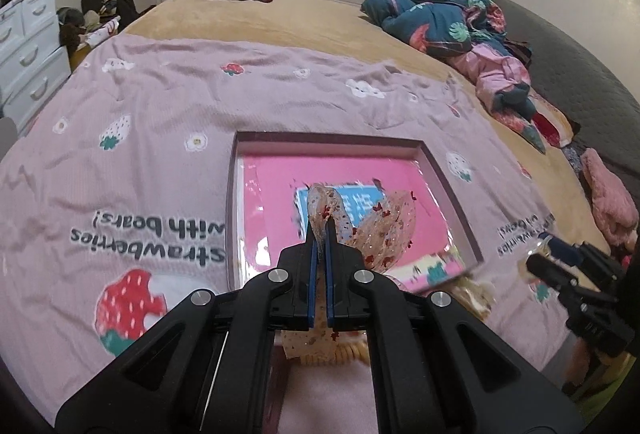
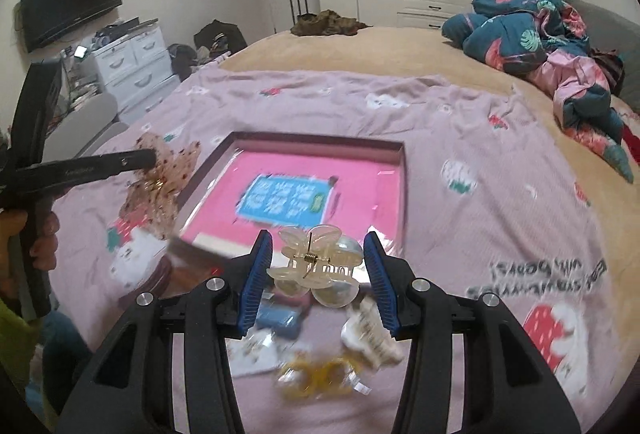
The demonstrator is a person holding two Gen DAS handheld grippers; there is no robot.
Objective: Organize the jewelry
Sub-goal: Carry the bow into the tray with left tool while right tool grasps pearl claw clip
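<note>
My left gripper (image 1: pixel 320 230) is shut on a sheer bow hair accessory (image 1: pixel 372 226) with red flecks, held above the open box (image 1: pixel 332 142) with a pink lining. In the right wrist view the same bow (image 2: pixel 164 173) hangs at the box's left edge. My right gripper (image 2: pixel 318 262) is shut on a translucent butterfly claw clip (image 2: pixel 304 246), its blue pads (image 2: pixel 260 274) pressing both ends, just in front of the box (image 2: pixel 316 143). Below it, blurred on the pink blanket, lie a yellow clip (image 2: pixel 316 378), a white claw clip (image 2: pixel 372 334) and a blue item (image 2: pixel 280 318).
The box sits on a pink strawberry-print blanket (image 1: pixel 160 105) over a tan bed. A bundled blue floral quilt (image 1: pixel 444 9) lies at the far right. White drawers (image 2: pixel 132 65) and a wall TV (image 2: pixel 72 5) stand at the left, wardrobes behind. A hand (image 2: pixel 44 234) grips the left tool.
</note>
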